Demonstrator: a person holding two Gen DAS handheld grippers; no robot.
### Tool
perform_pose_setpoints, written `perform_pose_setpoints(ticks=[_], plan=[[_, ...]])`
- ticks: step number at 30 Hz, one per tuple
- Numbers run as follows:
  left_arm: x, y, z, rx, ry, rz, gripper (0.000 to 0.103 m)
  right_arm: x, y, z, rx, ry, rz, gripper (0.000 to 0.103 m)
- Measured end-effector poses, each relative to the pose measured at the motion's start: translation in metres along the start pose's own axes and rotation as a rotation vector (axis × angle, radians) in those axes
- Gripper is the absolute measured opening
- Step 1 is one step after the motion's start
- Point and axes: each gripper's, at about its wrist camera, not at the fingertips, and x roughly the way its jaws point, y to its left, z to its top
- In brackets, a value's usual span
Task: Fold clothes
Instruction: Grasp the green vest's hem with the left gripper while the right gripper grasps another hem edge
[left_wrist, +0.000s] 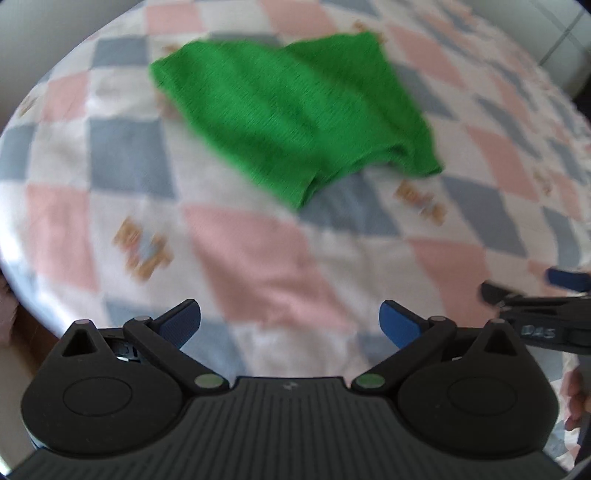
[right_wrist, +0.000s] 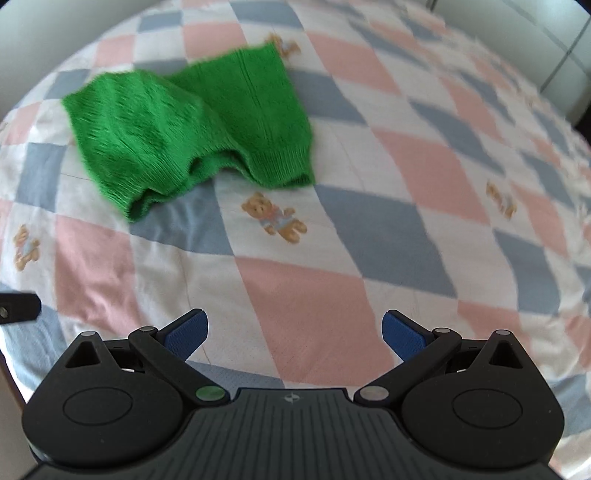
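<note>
Checkered quilt w/ folded ribbed-knit green garment, prob. sweater; both hand-held grippers wide open, empty.

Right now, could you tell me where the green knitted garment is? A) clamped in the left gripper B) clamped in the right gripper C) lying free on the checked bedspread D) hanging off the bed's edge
C: the green knitted garment lies on the checked bedspread, ahead of the open left gripper and open right gripper.
</note>
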Motion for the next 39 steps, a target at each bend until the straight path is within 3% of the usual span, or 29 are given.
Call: perform_pose_setpoints(ticks=[5, 11, 17, 23, 28, 30, 34, 35, 37, 38, 39], plan=[[0.031, -0.009, 0.023, 0.153, -0.043, 0.023, 0.101, 0.027, -0.001, 0.024, -0.057, -0.011, -0.005, 0.102], [0.076, -0.029, 0.037, 0.450, -0.124, 0.130, 0.088, 0.053, 0.019, 0.047, -0.338, -0.200, -0.050, 0.092], [0.110, -0.040, 0.034, 0.676, -0.173, 0.169, 0.081, 0.090, 0.027, 0.058, -0.596, -0.293, -0.057, 0.089], [0.147, -0.037, 0.027, 0.807, -0.173, 0.234, 0.052, 0.122, 0.037, 0.054, -0.867, -0.336, -0.088, 0.082], [0.177, -0.036, 0.015, 0.927, -0.210, 0.293, 0.063, 0.153, 0.042, 0.056, -1.008, -0.368, -0.160, 0.063], [0.185, -0.036, 0.011, 0.980, -0.250, 0.326, 0.074, 0.164, 0.045, 0.059, -1.036, -0.383, -0.202, 0.058], [0.192, -0.037, 0.008, 1.055, -0.298, 0.350, 0.074, 0.173, 0.045, 0.065, -1.041, -0.397, -0.197, 0.049], [0.193, -0.037, 0.007, 1.073, -0.308, 0.354, 0.067, 0.174, 0.045, 0.065, -1.043, -0.399, -0.194, 0.046], [0.196, -0.037, 0.005, 1.107, -0.327, 0.369, 0.047, 0.174, 0.045, 0.064, -1.058, -0.395, -0.193, 0.018], [0.198, -0.036, 0.003, 1.123, -0.333, 0.389, 0.026, 0.173, 0.045, 0.064, -1.062, -0.393, -0.201, 0.009], [0.199, -0.035, 0.002, 1.131, -0.338, 0.408, 0.016, 0.171, 0.044, 0.064, -1.056, -0.393, -0.204, 0.007]])
